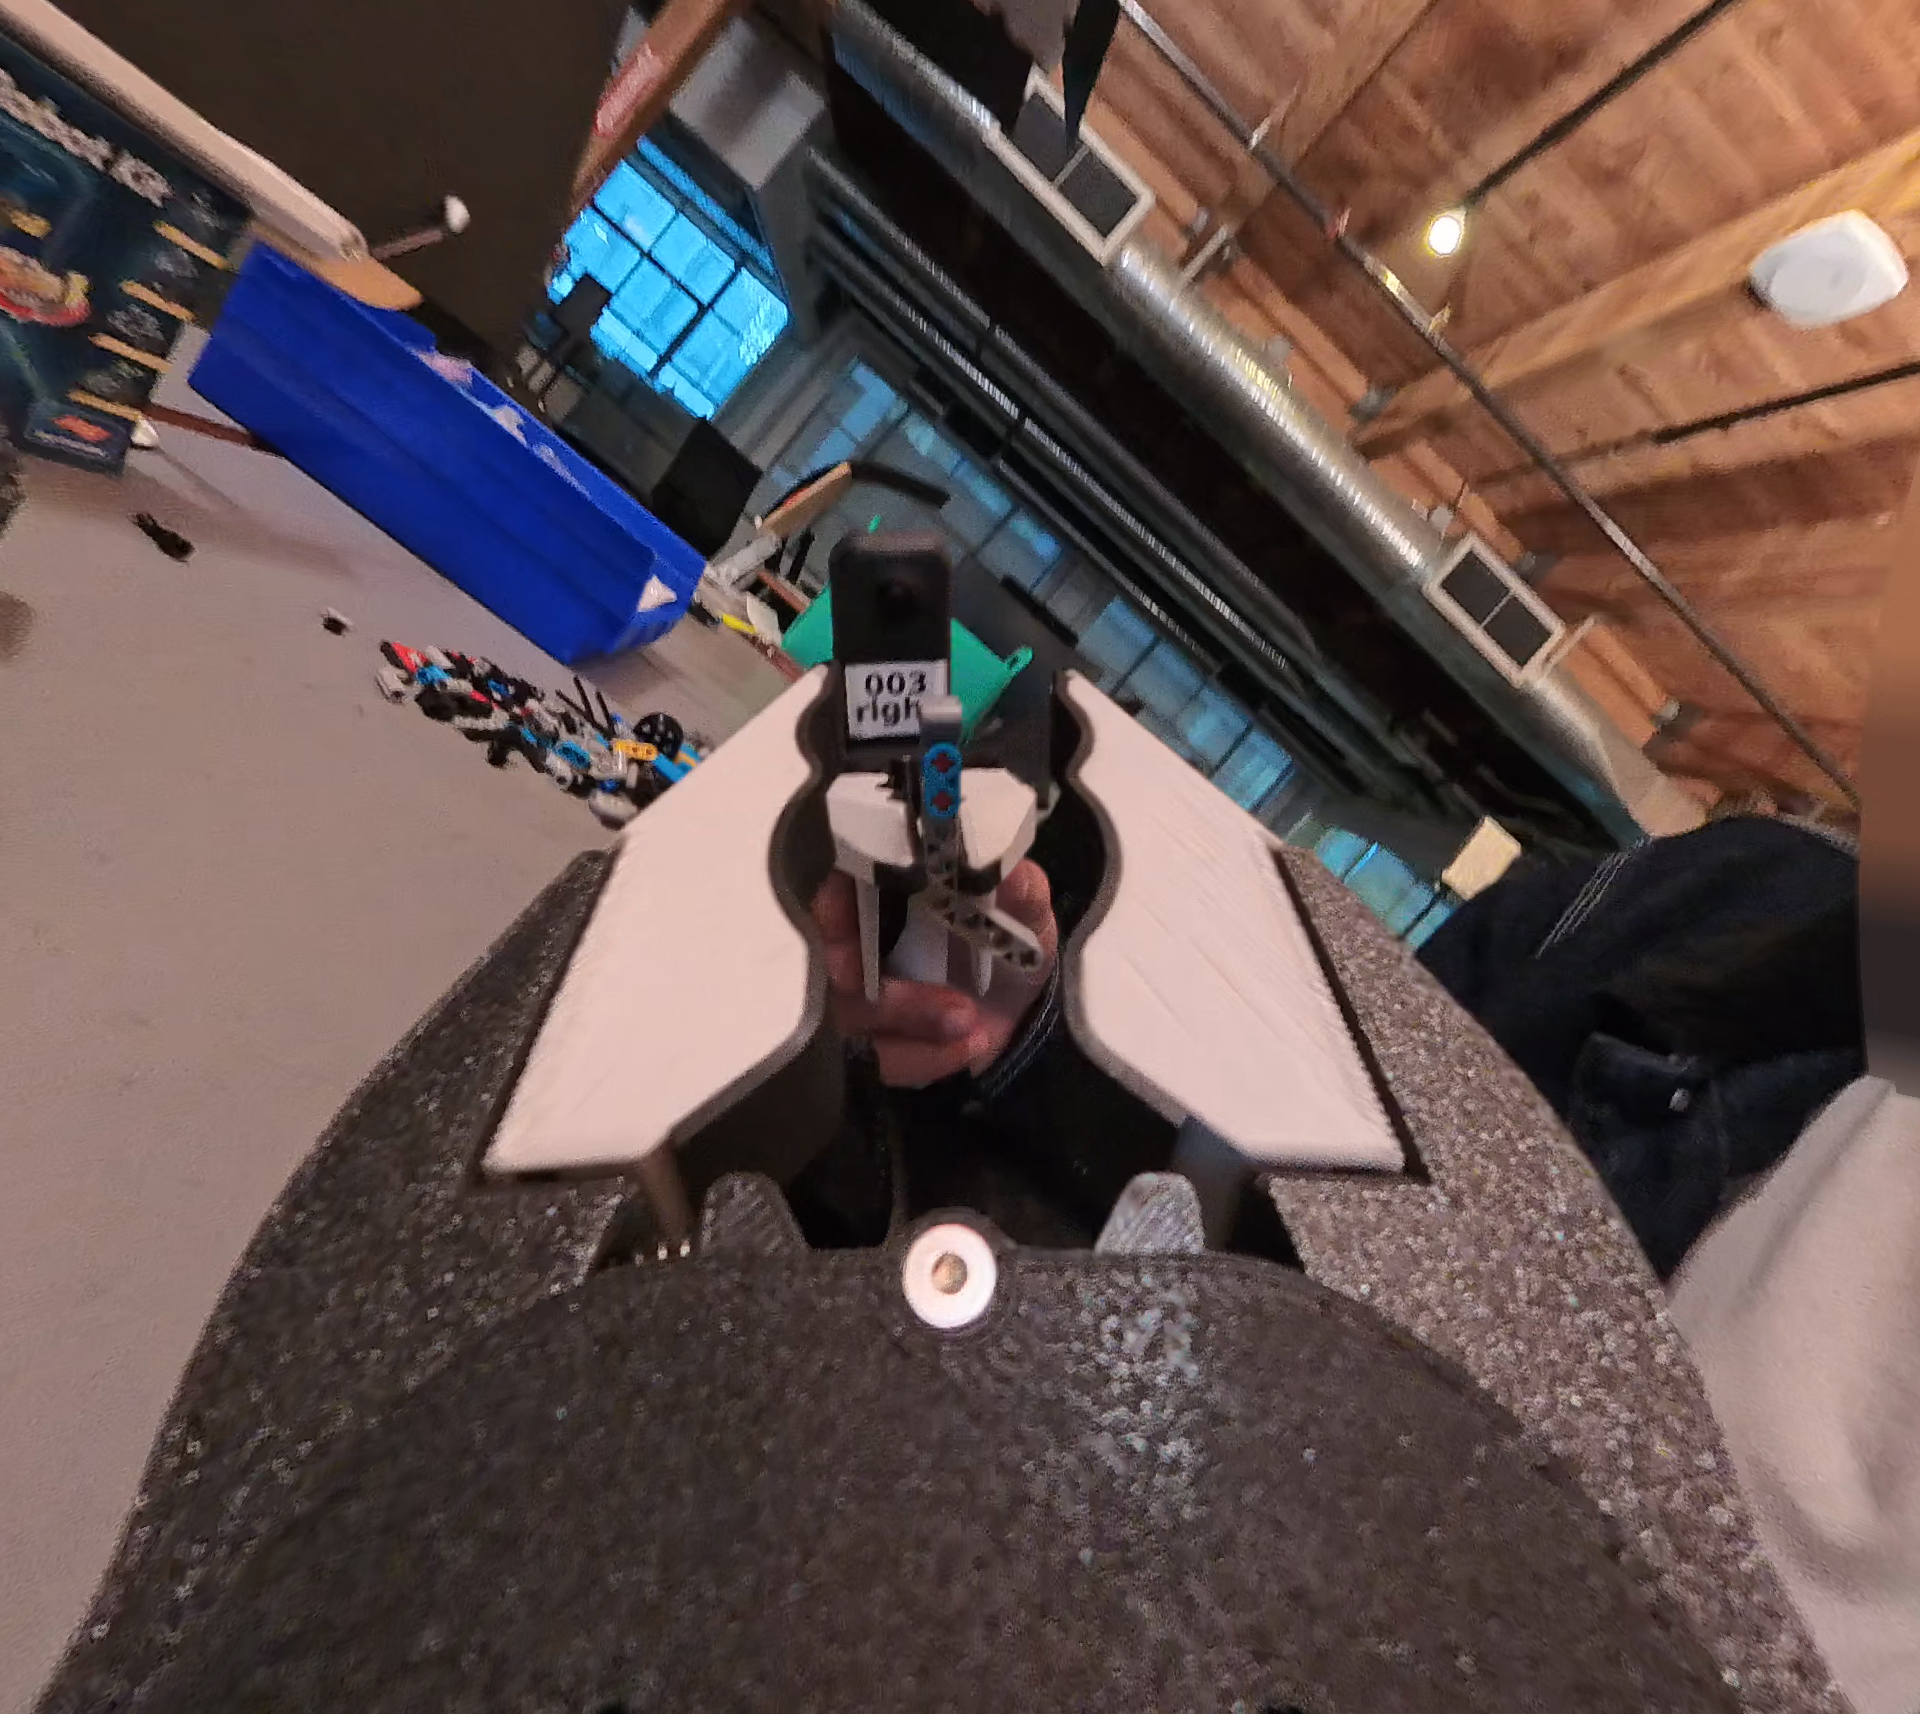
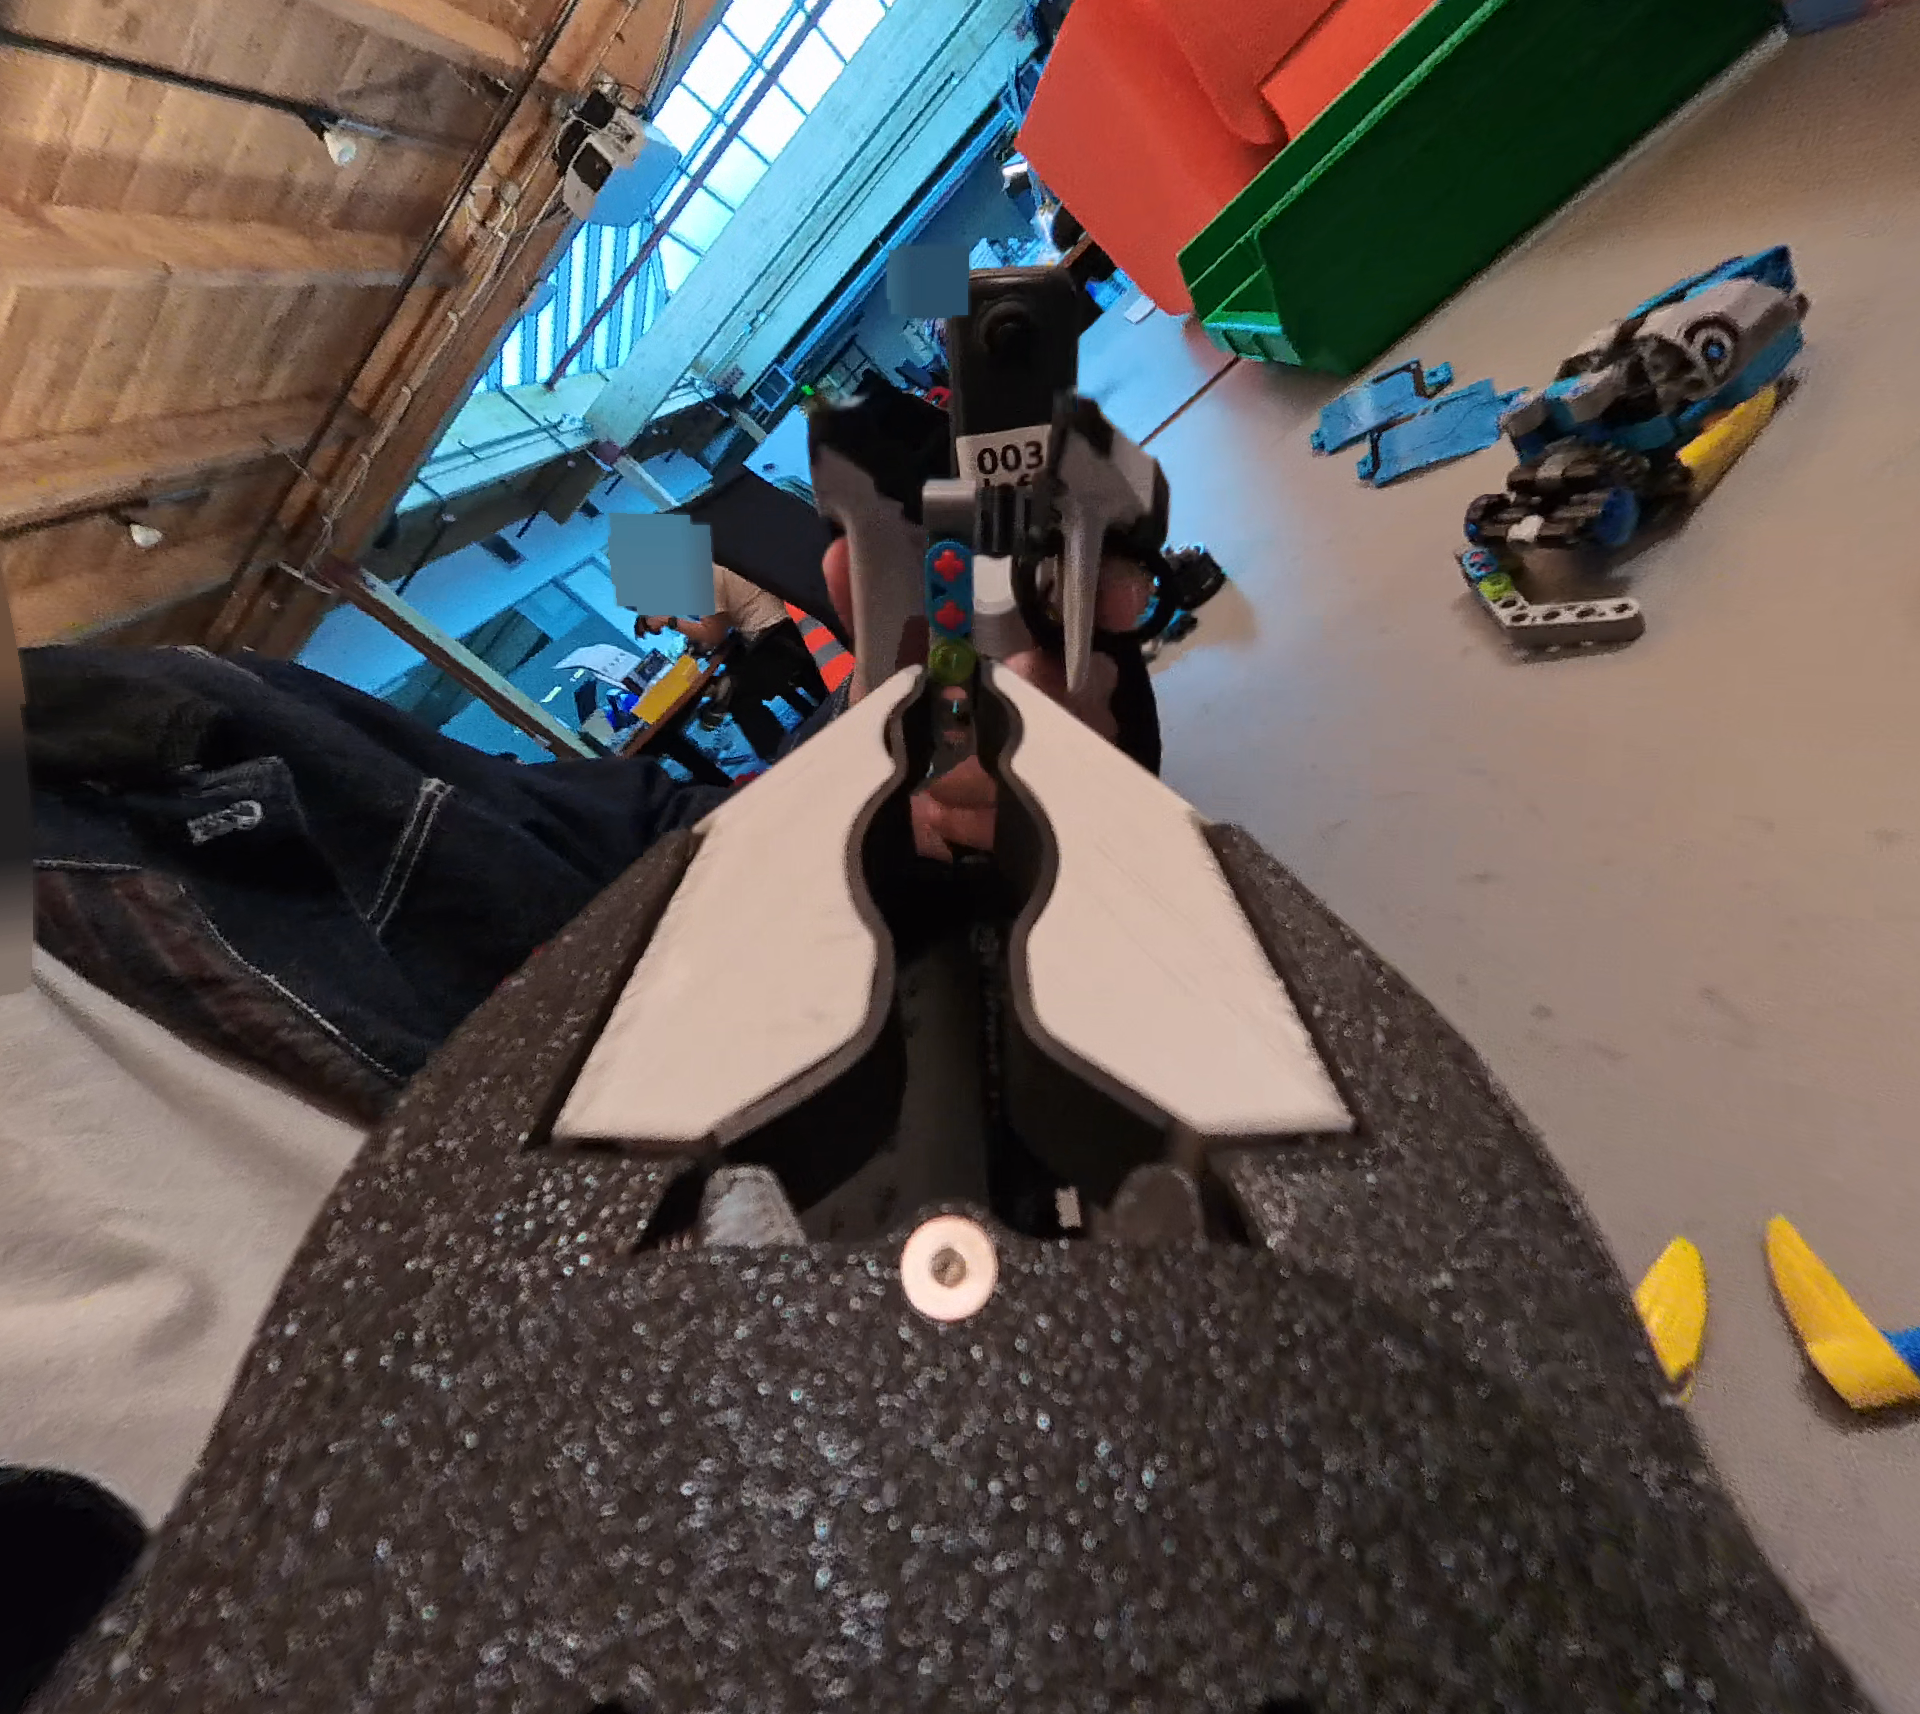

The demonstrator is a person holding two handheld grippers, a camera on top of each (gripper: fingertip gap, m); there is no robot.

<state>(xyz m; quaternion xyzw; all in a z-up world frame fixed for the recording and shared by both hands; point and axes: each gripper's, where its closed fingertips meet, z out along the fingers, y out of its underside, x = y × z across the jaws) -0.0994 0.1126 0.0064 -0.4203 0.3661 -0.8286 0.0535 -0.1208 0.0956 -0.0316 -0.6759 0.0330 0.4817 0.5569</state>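
Right claw (image 2: pixel 954 688) – pressed nearly together, pinching the lower part of a slim grey beam (image 2: pixel 950 615). The beam carries a blue link with two red pins and a green pin. Its long axis runs straight out of the claw toward 12 o'clock in the right wrist view, in line with the fingers.

Left claw (image 1: pixel 940 698) – spread, holding nothing. It faces the right claw head-on. The beam's free end, capped by a small grey elbow piece (image 2: pixel 951 498), lies between the left claw's open fingertips, apparently untouched by either one. The left claw is therefore the nearer one to that free end, while the right claw holds the other end. A hand (image 1: pixel 935 1030) grips the right tool's handle at 6 o'clock below the beam in the left wrist view.

Surroundings, right wrist view: grey desk (image 2: pixel 1455 885); a part-built blue and grey model (image 2: pixel 1652 407) at 2 o'clock; a green bin (image 2: pixel 1507 158) and an orange case (image 2: pixel 1195 54) at 1 o'clock; yellow curved pieces (image 2: pixel 1673 1301) at 4 o'clock. Left wrist view: a pile of loose parts (image 1: pixel 530 719) at 9 o'clock and a blue bin (image 1: pixel 436 459) at 10 o'clock.
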